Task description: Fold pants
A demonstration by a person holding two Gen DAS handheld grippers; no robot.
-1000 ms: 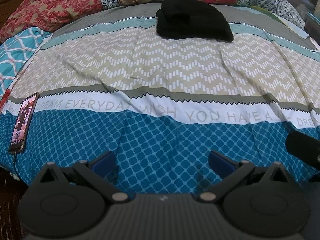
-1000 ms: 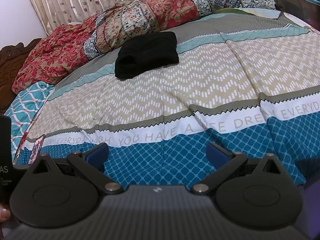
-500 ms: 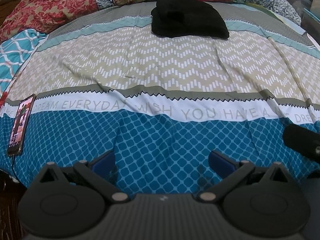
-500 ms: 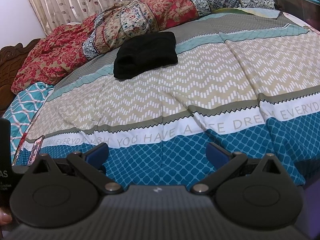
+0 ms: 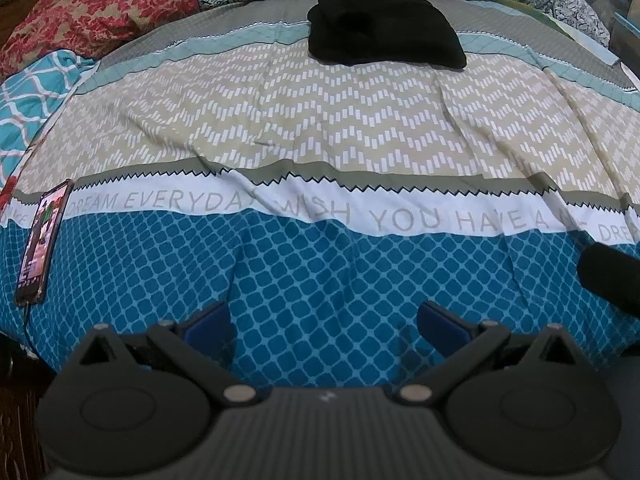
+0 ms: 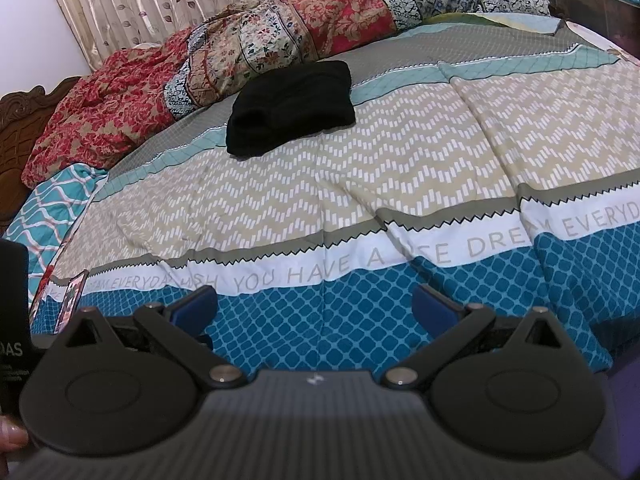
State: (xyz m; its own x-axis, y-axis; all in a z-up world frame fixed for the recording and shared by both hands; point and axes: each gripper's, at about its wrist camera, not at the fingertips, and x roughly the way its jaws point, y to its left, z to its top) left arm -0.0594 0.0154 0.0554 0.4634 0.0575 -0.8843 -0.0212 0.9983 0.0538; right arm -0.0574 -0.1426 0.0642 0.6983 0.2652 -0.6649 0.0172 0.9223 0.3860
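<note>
With both tongs, left (image 5: 322, 320) and right (image 6: 314, 306), spread empty, reaching the black pants (image 5: 380, 28) at twelve o'clock should come first.

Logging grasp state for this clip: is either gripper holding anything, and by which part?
Nothing is held. Left gripper and right gripper are open; the black pants lie untouched.

The phone (image 6: 71, 299) is half hidden behind the right gripper (image 6: 314, 306); its screen is unreadable.
</note>
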